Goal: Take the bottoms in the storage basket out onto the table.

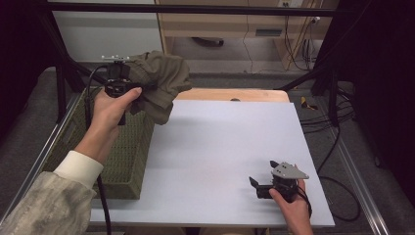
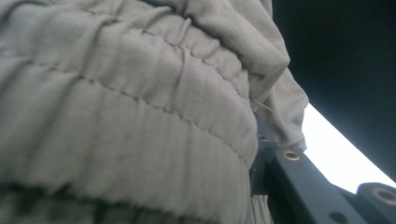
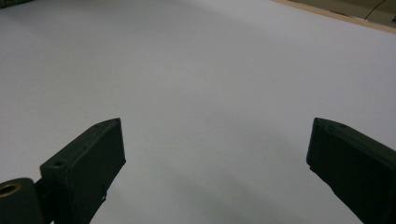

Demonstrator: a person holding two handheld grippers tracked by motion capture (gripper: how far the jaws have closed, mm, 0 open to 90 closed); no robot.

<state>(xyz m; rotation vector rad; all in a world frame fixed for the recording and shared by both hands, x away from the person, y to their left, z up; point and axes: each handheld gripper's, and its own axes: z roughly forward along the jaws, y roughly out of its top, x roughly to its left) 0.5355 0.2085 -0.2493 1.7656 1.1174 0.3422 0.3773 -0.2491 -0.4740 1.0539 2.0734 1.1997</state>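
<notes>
The left gripper [image 1: 128, 84], jaws clamped on a bunched olive garment [image 1: 159, 83], holds it above the woven basket [image 1: 125, 156], apparently mid-transfer to the white worktop [image 1: 220, 147], where the right gripper [image 1: 264, 183] waits wide open and empty.

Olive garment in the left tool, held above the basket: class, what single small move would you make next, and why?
Probably carry the olive garment rightward and lower it onto the white table. The left tool holds it bunched in the air above the woven basket. The right tool waits open and low over bare table, seemingly ready to take a free edge.
</notes>
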